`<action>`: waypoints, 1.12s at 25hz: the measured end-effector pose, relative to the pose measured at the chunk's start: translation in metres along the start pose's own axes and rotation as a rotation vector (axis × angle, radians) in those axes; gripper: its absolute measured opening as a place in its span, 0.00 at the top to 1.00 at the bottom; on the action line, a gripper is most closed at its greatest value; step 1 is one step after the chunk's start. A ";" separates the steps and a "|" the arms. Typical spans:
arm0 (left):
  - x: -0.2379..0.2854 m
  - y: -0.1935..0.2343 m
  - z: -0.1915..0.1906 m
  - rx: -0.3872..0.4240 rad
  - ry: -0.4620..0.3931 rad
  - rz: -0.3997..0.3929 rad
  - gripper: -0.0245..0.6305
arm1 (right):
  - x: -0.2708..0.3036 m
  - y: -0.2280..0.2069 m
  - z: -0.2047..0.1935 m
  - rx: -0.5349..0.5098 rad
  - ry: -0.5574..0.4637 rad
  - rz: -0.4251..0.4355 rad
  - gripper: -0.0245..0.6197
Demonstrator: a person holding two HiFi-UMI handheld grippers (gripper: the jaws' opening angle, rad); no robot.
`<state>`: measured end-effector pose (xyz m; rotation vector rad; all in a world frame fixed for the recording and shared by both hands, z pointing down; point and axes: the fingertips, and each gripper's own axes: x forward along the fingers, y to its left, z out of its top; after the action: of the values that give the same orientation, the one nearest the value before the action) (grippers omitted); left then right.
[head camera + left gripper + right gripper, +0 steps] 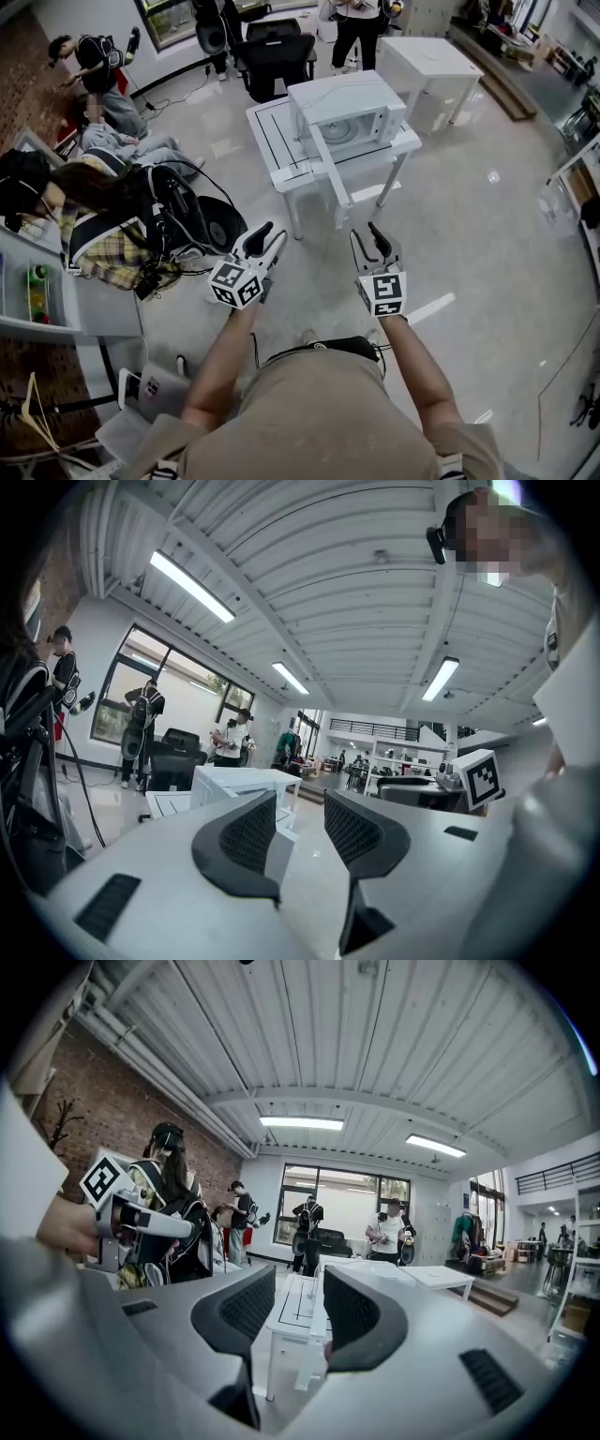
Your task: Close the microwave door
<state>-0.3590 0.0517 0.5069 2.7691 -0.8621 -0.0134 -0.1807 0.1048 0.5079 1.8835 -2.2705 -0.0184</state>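
A white microwave [349,111] stands on a small white table [272,141] out in front of me. Its door [330,173] is swung open toward me, seen edge-on. Both grippers hover side by side well short of the table. My left gripper [270,236] is open with nothing between its jaws, and my right gripper [367,239] also shows an empty gap. In the left gripper view, my left gripper [300,822] points level and the microwave [239,785] lies beyond it. In the right gripper view, my right gripper [300,1312] points toward the table [292,1309].
A black office chair [272,61] stands behind the small table, and a second white table [427,61] is at the back right. At the left sit people [103,202] with bags and cables on the floor. More people stand at the back.
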 end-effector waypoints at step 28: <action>0.069 0.024 -0.030 0.047 0.068 0.099 0.96 | 0.110 -0.022 -0.128 -0.182 0.210 0.041 0.73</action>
<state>-0.3126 0.0008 0.5458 2.7488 -0.9920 0.1189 -0.1584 0.0076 0.6457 1.6634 -2.0910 -0.0198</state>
